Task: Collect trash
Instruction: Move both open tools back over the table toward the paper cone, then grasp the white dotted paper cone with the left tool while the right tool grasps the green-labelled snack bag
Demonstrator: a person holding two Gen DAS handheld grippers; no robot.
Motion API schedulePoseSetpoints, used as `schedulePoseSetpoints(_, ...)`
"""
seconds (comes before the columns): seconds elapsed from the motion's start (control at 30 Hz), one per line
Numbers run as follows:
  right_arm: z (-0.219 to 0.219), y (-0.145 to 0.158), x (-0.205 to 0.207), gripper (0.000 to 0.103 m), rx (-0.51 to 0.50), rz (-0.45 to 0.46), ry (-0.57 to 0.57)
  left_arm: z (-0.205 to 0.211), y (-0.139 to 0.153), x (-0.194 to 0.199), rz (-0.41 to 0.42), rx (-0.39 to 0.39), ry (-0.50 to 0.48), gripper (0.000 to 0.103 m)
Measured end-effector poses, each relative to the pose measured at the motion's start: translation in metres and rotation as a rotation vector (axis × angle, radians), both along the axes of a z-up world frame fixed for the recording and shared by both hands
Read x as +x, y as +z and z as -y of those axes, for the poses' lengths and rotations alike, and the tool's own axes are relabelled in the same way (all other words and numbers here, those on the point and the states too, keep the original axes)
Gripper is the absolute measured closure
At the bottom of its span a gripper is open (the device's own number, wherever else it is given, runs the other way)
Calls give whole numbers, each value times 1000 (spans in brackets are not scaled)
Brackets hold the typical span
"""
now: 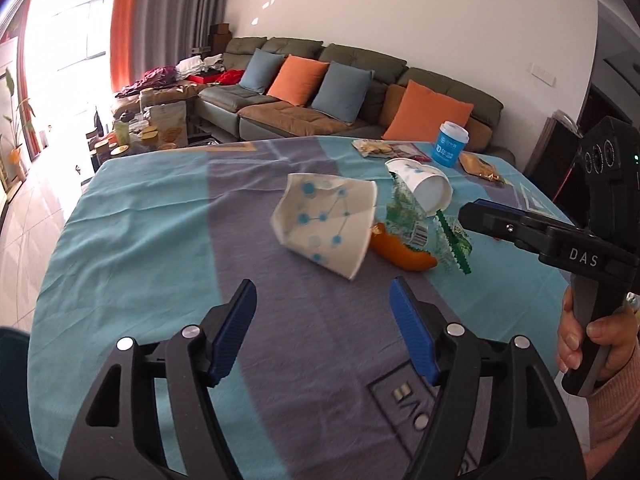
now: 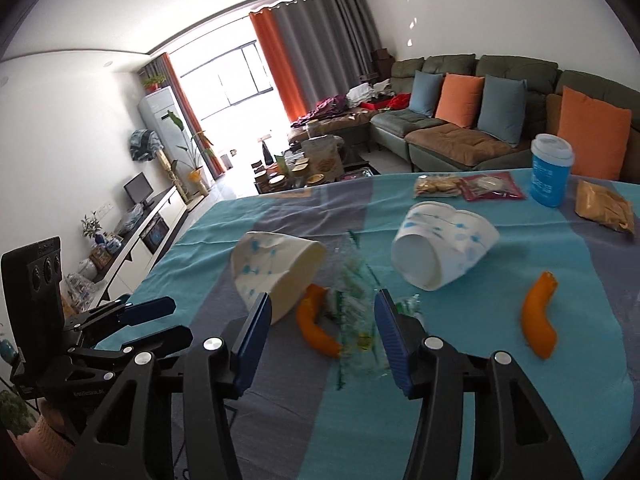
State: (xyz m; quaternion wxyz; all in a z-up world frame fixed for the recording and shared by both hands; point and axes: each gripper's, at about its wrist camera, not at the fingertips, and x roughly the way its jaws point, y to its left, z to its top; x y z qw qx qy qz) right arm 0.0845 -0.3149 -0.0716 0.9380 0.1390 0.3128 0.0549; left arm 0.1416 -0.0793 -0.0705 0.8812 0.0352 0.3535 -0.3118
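A crushed white paper cup with blue dots lies on its side mid-table. An orange peel and a clear green-printed wrapper lie beside it. A second paper cup lies tipped farther back. Another orange peel lies to the right. My left gripper is open and empty, just short of the crushed cup. My right gripper is open and empty, its jaws either side of the peel and wrapper; it also shows in the left wrist view.
The table wears a teal and grey cloth. A blue lidded cup, snack packets and a brown packet sit at the far edge. A sofa with cushions stands behind.
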Motion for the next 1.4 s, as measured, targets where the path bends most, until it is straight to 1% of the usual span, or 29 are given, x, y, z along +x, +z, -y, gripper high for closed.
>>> schedulePoseSetpoints(0.1,16,-8,-2,47,-3,-14,-27,20,-1,6,1,30,-11,33)
schedulePoseSetpoints(0.17,24,-12,1,44,-7,-26,-37,31,-2,12,-3,49,-18,30)
schedulePoseSetpoints(0.23,28,-17,1,43,-8,-41,-44,44,-7,21,-27,100,-9,29)
schedulePoseSetpoints(0.33,27,-22,4,40,-9,-61,-39,52,-11,31,-53,118,-1,30)
schedulePoseSetpoints(0.4,27,-24,5,39,-15,-67,-38,57,-12,35,-51,123,8,30)
schedulePoseSetpoints(0.43,26,-25,7,37,-16,-72,-32,57,-13,38,-54,123,13,31)
schedulePoseSetpoints(0.5,25,-28,12,34,-26,-92,-29,61,-15,44,-65,127,28,34)
schedulePoseSetpoints(0.57,22,-29,12,34,-22,-100,-18,59,-17,49,-82,131,40,43)
schedulePoseSetpoints(0.6,21,-29,14,34,-24,-105,-13,58,-19,51,-91,131,46,45)
schedulePoseSetpoints(0.73,22,-31,18,34,-20,-119,-7,55,-24,57,-119,124,50,63)
schedulePoseSetpoints(0.8,21,-32,19,34,-14,-127,-4,52,-26,59,-125,121,49,68)
schedulePoseSetpoints(0.87,22,-33,18,37,-4,-135,-4,51,-27,58,-129,116,47,78)
schedulePoseSetpoints(0.9,24,-33,18,42,1,-139,-4,50,-28,58,-130,115,45,79)
schedulePoseSetpoints(1.0,27,-32,17,48,11,-138,-7,47,-28,58,-130,106,44,87)
schedulePoseSetpoints(1.07,27,-31,14,51,15,-134,-9,44,-27,57,-128,96,45,94)
schedulePoseSetpoints(1.17,29,-31,10,54,20,-127,-14,40,-25,54,-123,83,49,97)
schedulePoseSetpoints(1.2,29,-30,8,58,22,-124,-13,38,-24,53,-120,80,50,98)
schedulePoseSetpoints(1.4,33,-27,-2,62,29,-105,-20,28,-15,44,-91,58,57,100)
